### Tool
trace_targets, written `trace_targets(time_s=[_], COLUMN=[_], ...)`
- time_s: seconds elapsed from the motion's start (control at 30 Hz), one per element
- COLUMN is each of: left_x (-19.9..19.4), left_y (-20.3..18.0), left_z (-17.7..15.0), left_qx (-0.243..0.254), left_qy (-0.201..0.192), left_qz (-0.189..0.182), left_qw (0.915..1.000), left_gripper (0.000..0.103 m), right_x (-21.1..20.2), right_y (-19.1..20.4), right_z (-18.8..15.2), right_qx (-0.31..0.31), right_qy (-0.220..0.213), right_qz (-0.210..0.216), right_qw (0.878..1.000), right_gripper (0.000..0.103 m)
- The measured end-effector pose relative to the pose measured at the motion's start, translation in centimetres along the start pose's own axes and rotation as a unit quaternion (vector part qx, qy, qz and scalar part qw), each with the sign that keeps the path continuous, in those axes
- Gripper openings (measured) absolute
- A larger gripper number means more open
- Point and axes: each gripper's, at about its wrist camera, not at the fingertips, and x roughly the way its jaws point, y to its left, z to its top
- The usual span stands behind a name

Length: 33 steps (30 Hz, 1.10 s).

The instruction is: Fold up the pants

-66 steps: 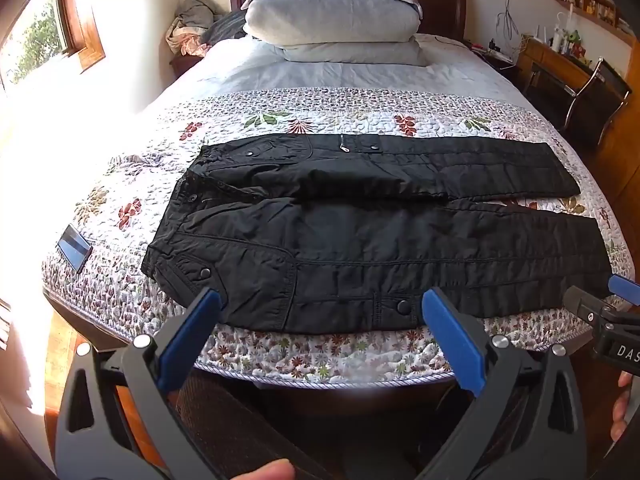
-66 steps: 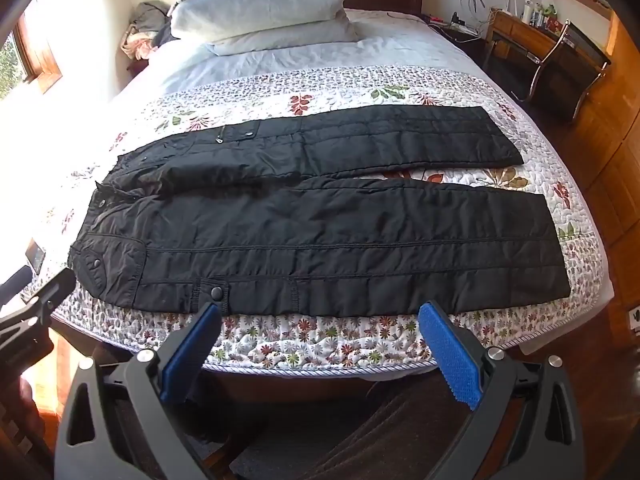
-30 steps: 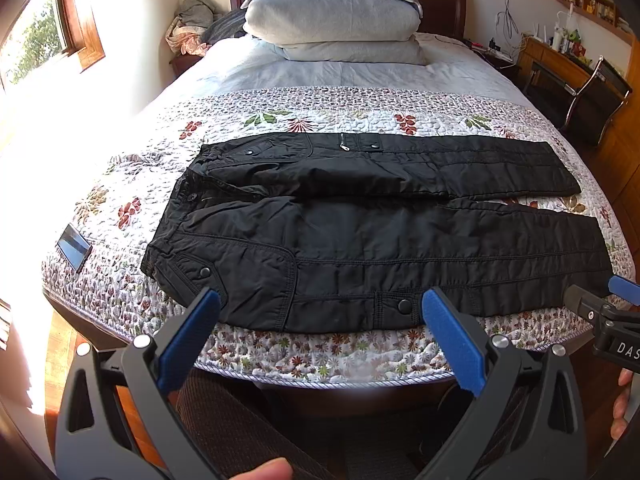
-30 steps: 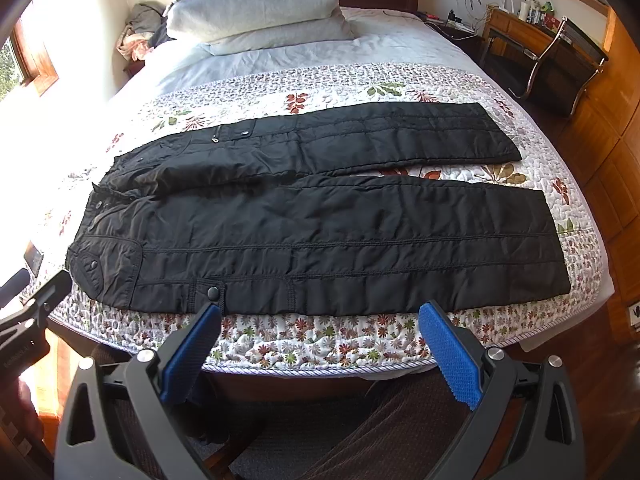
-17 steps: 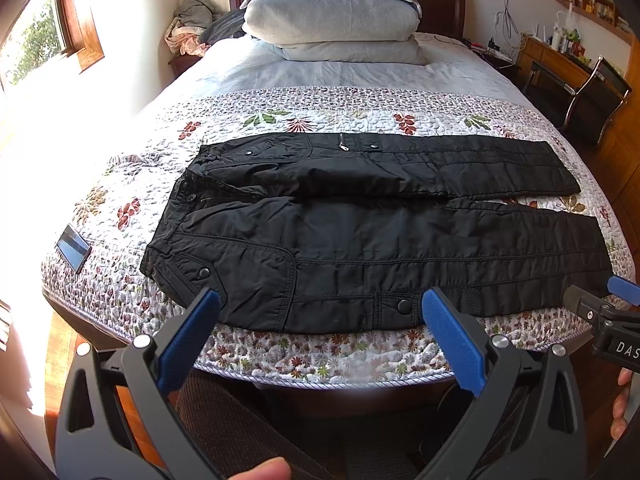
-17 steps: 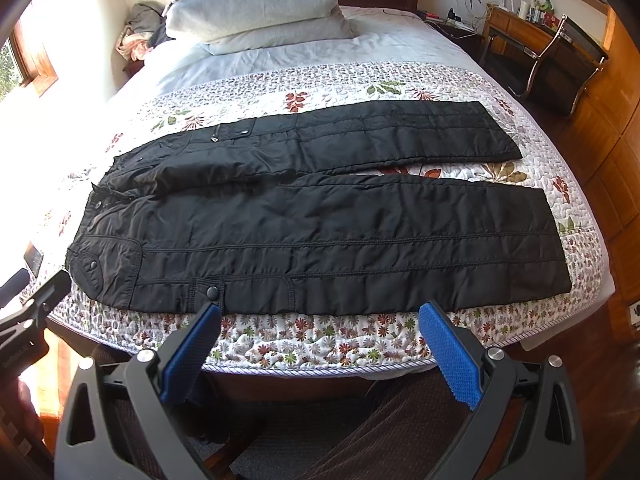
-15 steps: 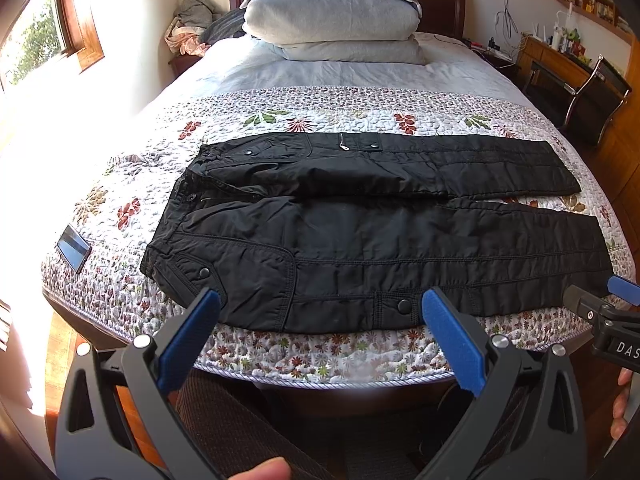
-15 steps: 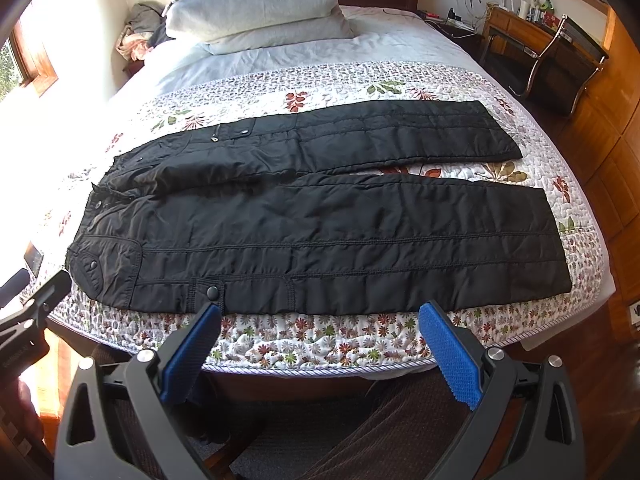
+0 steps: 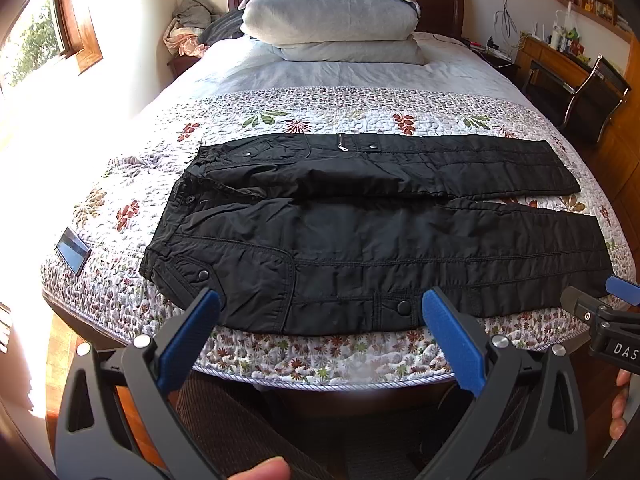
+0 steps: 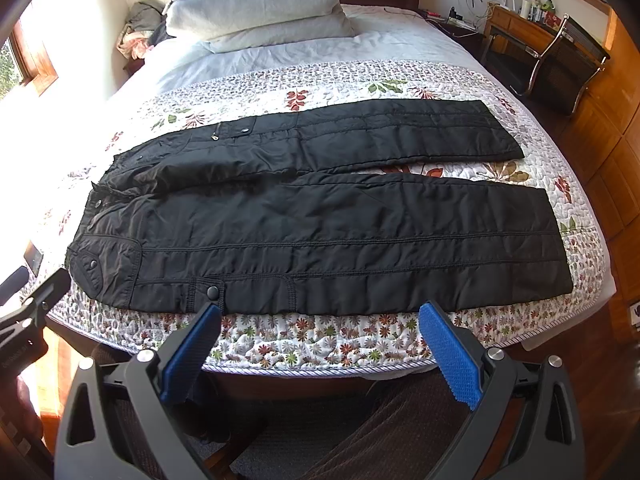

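Our left claw [image 9: 316, 312] hangs released, its blue pads spread wide and holding nothing, just short of the near edge of the bed [image 9: 320, 364]. Our right claw [image 10: 318, 320] is the same: spread apart, empty, poised off the mattress edge. Neither touches cloth. In the left view the right claw's tip shows at the far right border; in the right view the left claw's tip shows at the far left.

Just past the pads lie the pants [image 9: 360, 236], black and quilted, spread flat on the floral quilt [image 9: 320, 108] at the foot half of the bed. The near leg's outer seam runs close along the bed edge, almost under both claws. The far leg lies beside it, touching near the crotch and parting slightly toward the cuffs, where a sliver of quilt shows between them.

We judge the folding not yet begun: both legs are laid out full length, no fold is made, nothing is gripped. What is left, as we read it, is all of it: bringing one leg over the other, then doubling the length.

The long axis runs across the bed, left to right. The waistband [image 10: 94, 216] points to our left, the cuffs [image 10: 554, 240] to our right. Beyond, pillows [image 9: 332, 20] are stacked at the headboard.
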Motion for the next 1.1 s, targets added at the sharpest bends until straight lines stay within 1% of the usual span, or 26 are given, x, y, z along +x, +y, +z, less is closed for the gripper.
trace_targets(time_s=[0.3,0.4,0.43,0.47,0.5,0.53,0.57,0.63,0.67,0.7,0.73,0.77,0.83,0.9,0.97,1.0,1.1], left_x=[0.1,0.3,0.5,0.9,1.2,1.8,2.4,3.9,4.9,6.0,7.2,8.5,11.0,13.7,16.7,18.2,23.7], left_y=[-0.2,-0.4,-0.5,-0.4,-0.2,0.1,0.5,1.8,2.6,3.9,5.4,7.0,10.4,14.0,17.5,19.2,23.6], left_z=[0.1,0.3,0.4,0.5,0.5,0.6,0.7,1.0,1.3,1.8,2.2,2.8,4.7,7.1,9.9,11.3,15.3], left_qx=[0.001,0.003,0.002,0.0,-0.003,-0.007,-0.012,-0.018,-0.024,-0.042,-0.065,-0.088,-0.127,-0.161,-0.193,-0.212,-0.257], left_qy=[0.001,0.002,0.005,0.009,0.012,0.016,0.022,0.031,0.04,0.053,0.063,0.07,0.08,0.085,0.101,0.109,0.147], left_qz=[0.0,-0.001,-0.01,-0.028,-0.051,-0.083,-0.098,-0.107,-0.118,-0.128,-0.13,-0.127,-0.118,-0.104,-0.089,-0.082,-0.091], left_qw=[1.0,1.0,0.9999,0.9996,0.9986,0.9964,0.9949,0.9936,0.9919,0.9894,0.9873,0.9855,0.9816,0.9777,0.9718,0.9678,0.9509], left_gripper=[0.101,0.101,0.101,0.101,0.101,0.101,0.101,0.101,0.101,0.101,0.101,0.101,0.101,0.101,0.101,0.101,0.101], right_x=[0.3,0.4,0.5,0.5,0.7,0.8,1.0,1.6,1.9,2.4,2.9,3.5,4.4,5.3,6.3,7.0,9.2], right_y=[0.1,0.0,-0.1,0.0,0.0,-0.1,-0.4,-1.5,-2.2,-3.4,-4.6,-6.0,-8.2,-10.1,-11.2,-11.5,-11.5], right_z=[0.1,0.2,0.3,0.4,0.4,0.5,0.6,1.1,1.4,1.9,2.3,2.9,3.6,4.6,5.3,5.9,7.4], right_qx=[-0.001,0.007,0.007,0.004,-0.002,-0.009,-0.018,-0.028,-0.032,-0.034,-0.033,-0.03,-0.025,-0.016,-0.019,-0.025,-0.045], right_qy=[0.003,0.003,0.003,0.003,0.003,0.001,-0.004,-0.012,-0.014,-0.013,-0.009,0.003,0.014,0.023,0.032,0.038,0.05], right_qz=[0.001,0.016,0.027,0.034,0.036,0.031,0.013,-0.031,-0.057,-0.081,-0.093,-0.096,-0.083,-0.075,-0.079,-0.085,-0.099], right_qw=[1.0,1.0,1.0,0.999,0.999,0.999,1.0,0.999,0.998,0.996,0.995,0.995,0.996,0.997,0.996,0.995,0.993], right_gripper=[0.1,0.1,0.1,0.1,0.1,0.1,0.1,0.1,0.1,0.1,0.1,0.1,0.1,0.1,0.1,0.1,0.1])
